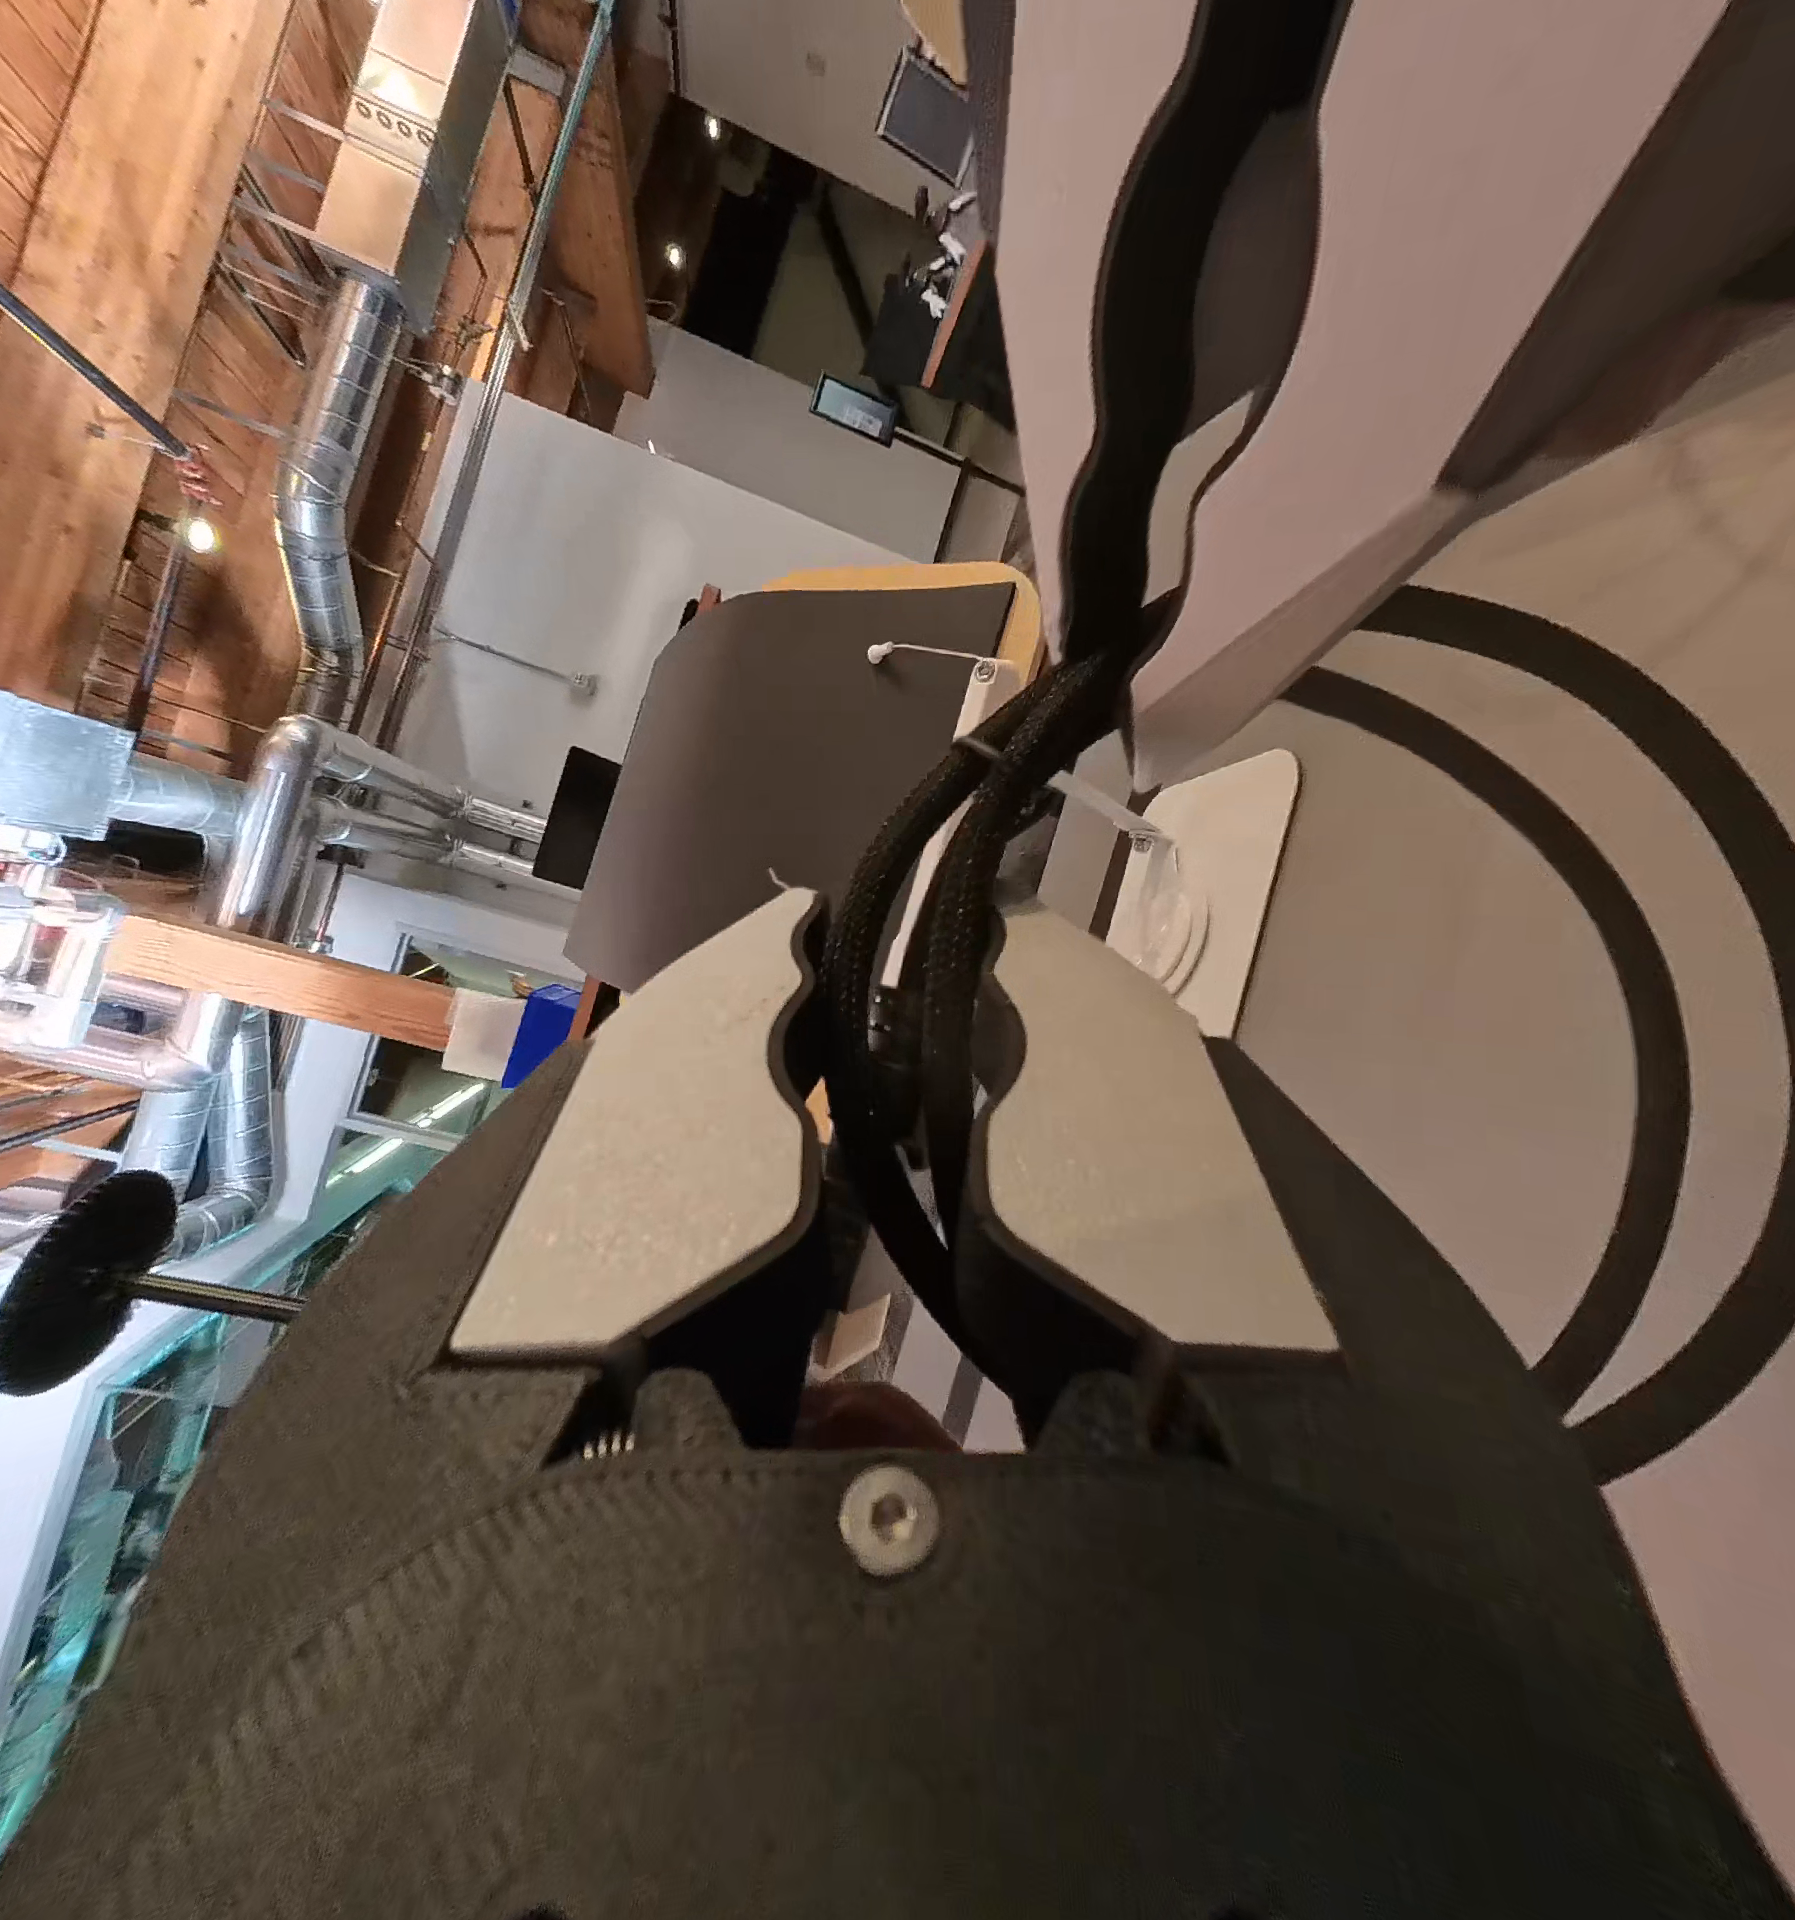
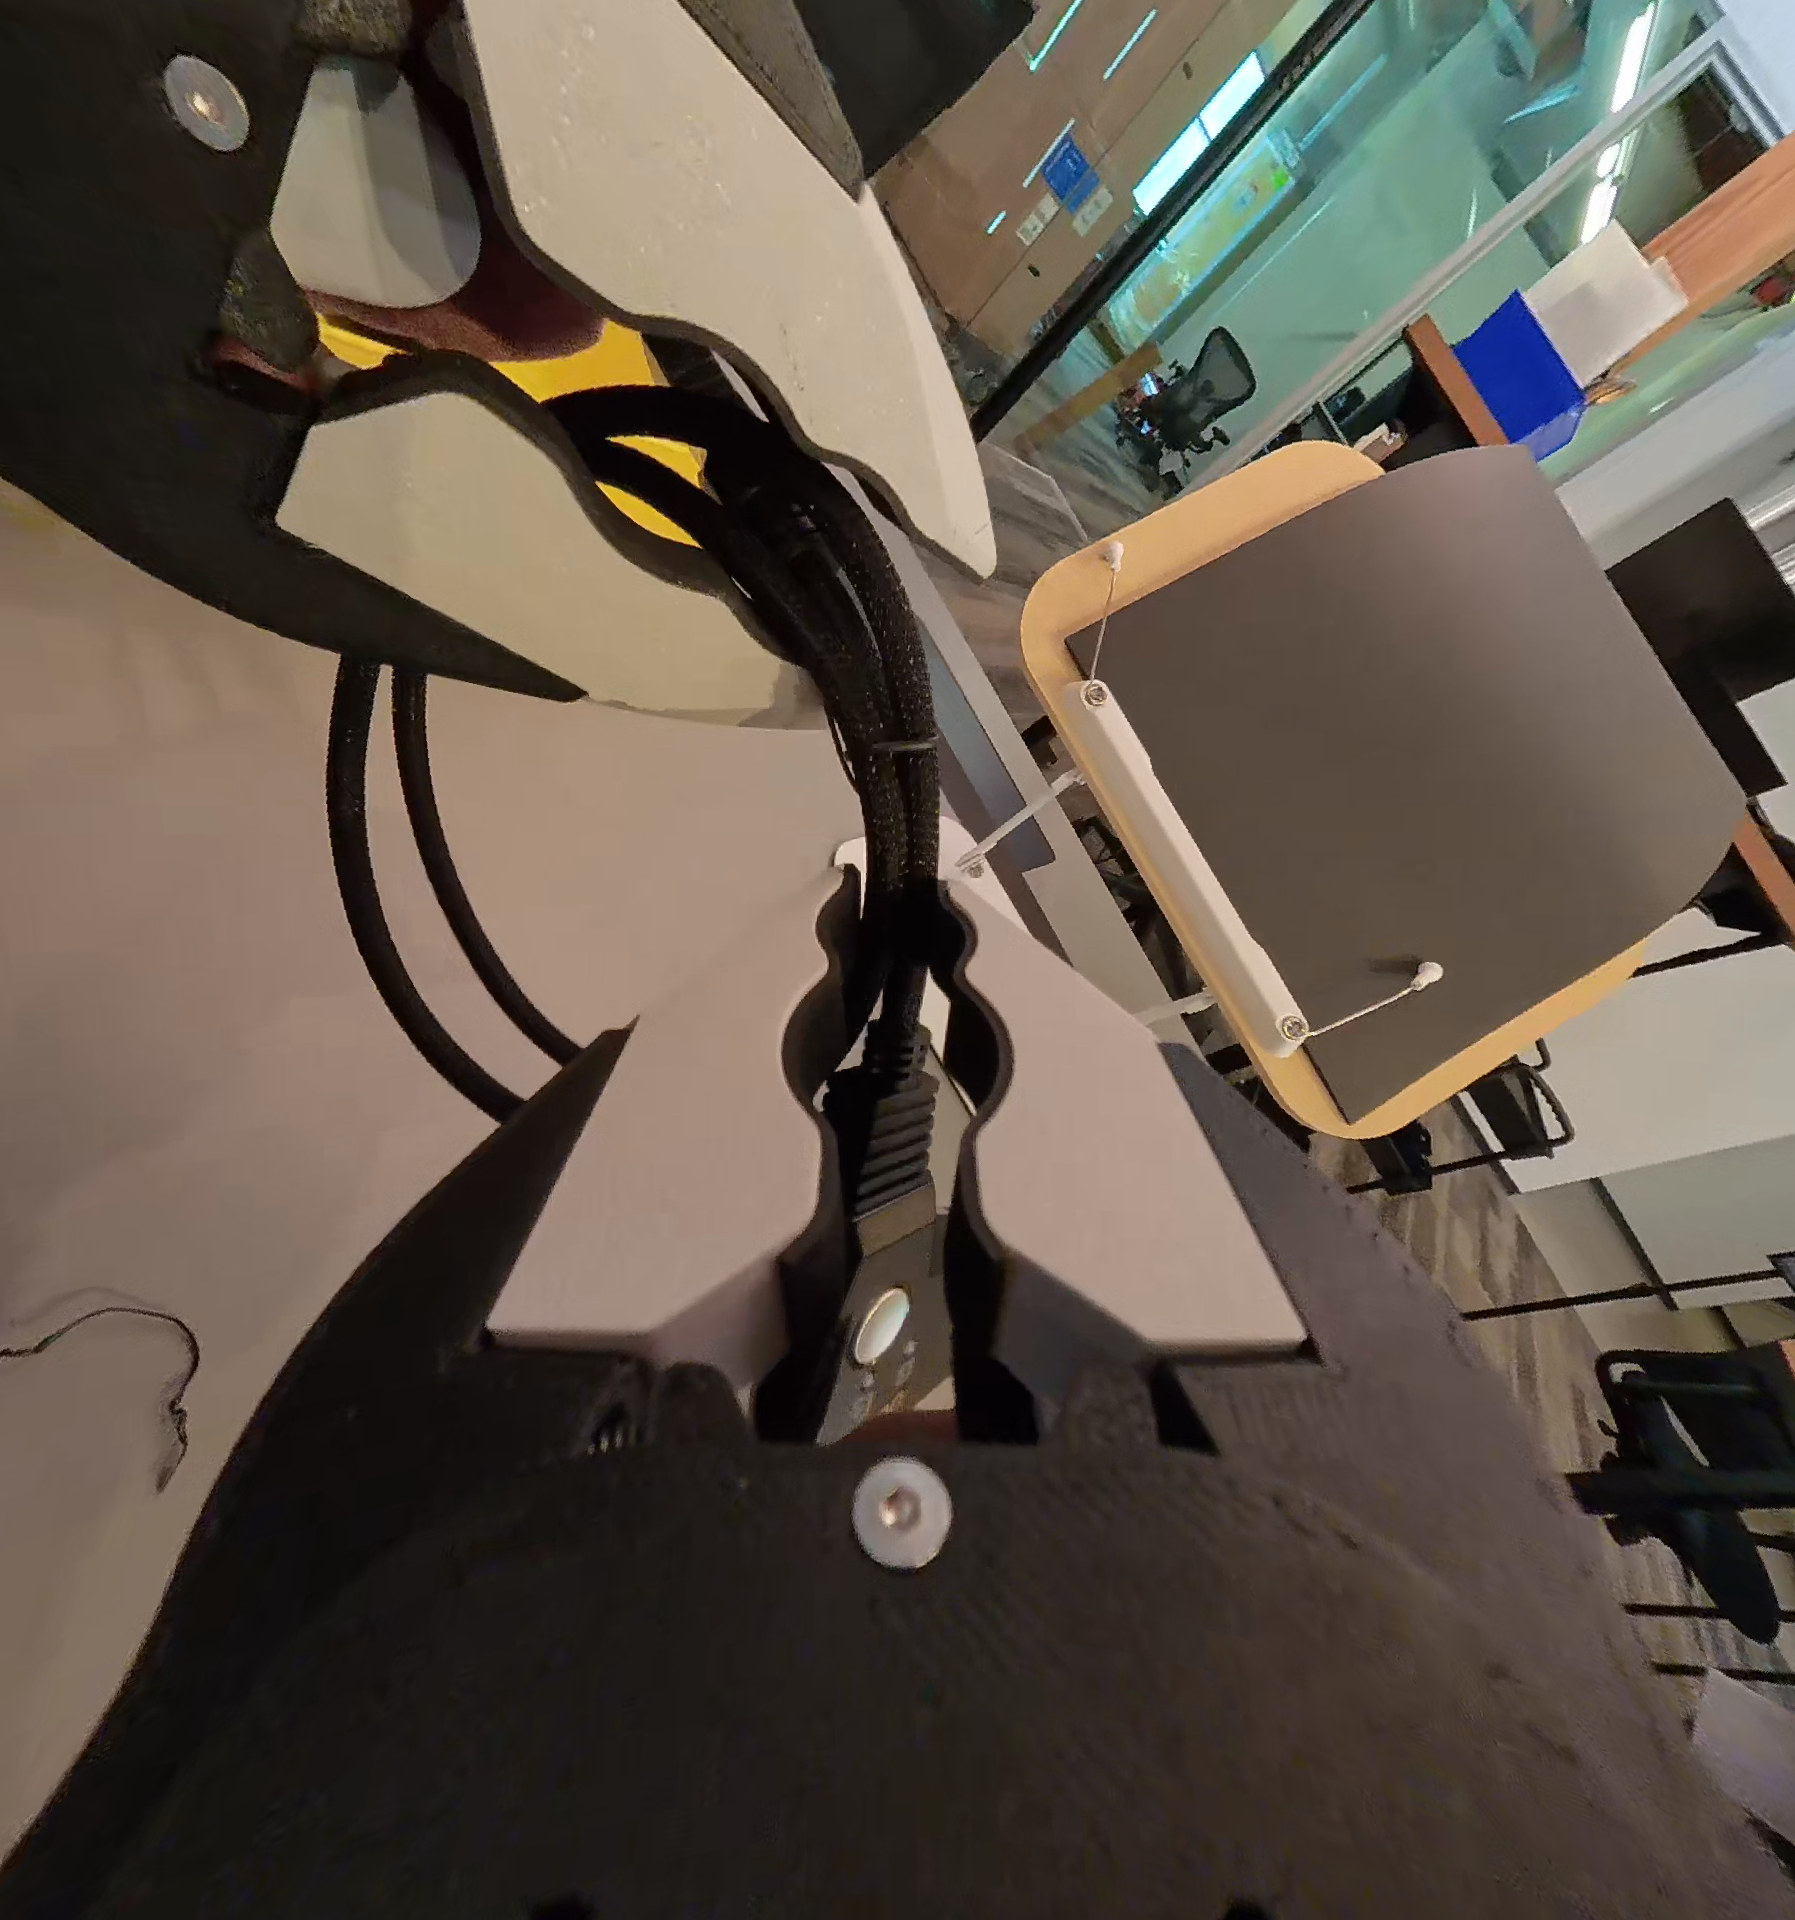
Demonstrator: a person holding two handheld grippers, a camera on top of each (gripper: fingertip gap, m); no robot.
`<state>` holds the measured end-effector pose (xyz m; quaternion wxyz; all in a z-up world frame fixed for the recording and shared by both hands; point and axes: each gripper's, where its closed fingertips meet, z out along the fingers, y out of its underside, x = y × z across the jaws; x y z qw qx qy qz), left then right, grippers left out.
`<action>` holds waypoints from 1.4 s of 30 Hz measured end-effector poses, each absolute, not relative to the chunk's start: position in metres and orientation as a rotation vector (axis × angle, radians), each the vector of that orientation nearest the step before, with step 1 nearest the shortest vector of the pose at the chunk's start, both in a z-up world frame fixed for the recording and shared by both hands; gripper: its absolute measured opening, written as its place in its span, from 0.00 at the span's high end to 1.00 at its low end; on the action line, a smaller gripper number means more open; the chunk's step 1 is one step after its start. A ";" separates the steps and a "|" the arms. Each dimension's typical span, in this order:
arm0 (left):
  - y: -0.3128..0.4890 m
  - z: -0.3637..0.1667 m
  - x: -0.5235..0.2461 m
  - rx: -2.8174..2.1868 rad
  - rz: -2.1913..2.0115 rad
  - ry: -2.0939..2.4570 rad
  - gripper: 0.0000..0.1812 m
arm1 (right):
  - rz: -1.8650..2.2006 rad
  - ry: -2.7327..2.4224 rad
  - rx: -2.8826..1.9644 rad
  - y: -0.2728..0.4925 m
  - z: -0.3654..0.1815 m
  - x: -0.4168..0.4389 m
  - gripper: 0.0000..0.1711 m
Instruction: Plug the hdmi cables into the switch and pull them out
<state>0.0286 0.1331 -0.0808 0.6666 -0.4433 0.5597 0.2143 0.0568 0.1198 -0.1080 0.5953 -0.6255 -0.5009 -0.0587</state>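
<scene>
In the left wrist view, the left hand-held gripper (image 1: 908, 966) has its grey padded fingers (image 1: 664, 1122) partly closed around a pair of black braided HDMI cables (image 1: 877, 935), which pass through the narrow gap between the fingertips; whether the pads actually squeeze them I cannot tell. The cables run lengthwise away from the camera, bound by a thin black cable tie (image 1: 976, 750), and vanish between the fingers of the right hand-held gripper (image 1: 1121, 613) just beyond. Past the cables a white rounded board (image 1: 1236, 831) lies on the pale grey table (image 1: 1495, 1039) with dark curved stripes. The switch is hidden here.

The right wrist view alone shows the small black HDMI switch box with a round silver button (image 2: 877, 1340), pinched between the right hand-held gripper's pads. Its long axis follows the fingers, and its cable end points away from the camera. A ribbed black plug (image 2: 893, 1153) sits in that end. From the switch the cables lead straight out into the left hand-held gripper, then loop back beside it over the table.
</scene>
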 end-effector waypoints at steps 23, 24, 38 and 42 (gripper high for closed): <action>0.079 -0.053 0.043 -0.396 0.603 1.254 0.95 | 1.275 -1.194 -1.306 0.052 -0.065 0.052 0.90; 0.077 -0.052 0.044 -0.388 0.599 1.255 0.95 | 1.323 -1.205 -1.296 0.050 -0.067 0.051 0.91; 0.062 -0.066 0.055 -0.369 0.445 1.362 0.95 | 1.473 -1.287 -1.152 0.032 -0.075 0.049 1.00; 0.077 -0.068 0.052 -0.459 0.422 1.336 0.94 | 1.391 -1.186 -1.184 0.047 -0.075 0.047 1.00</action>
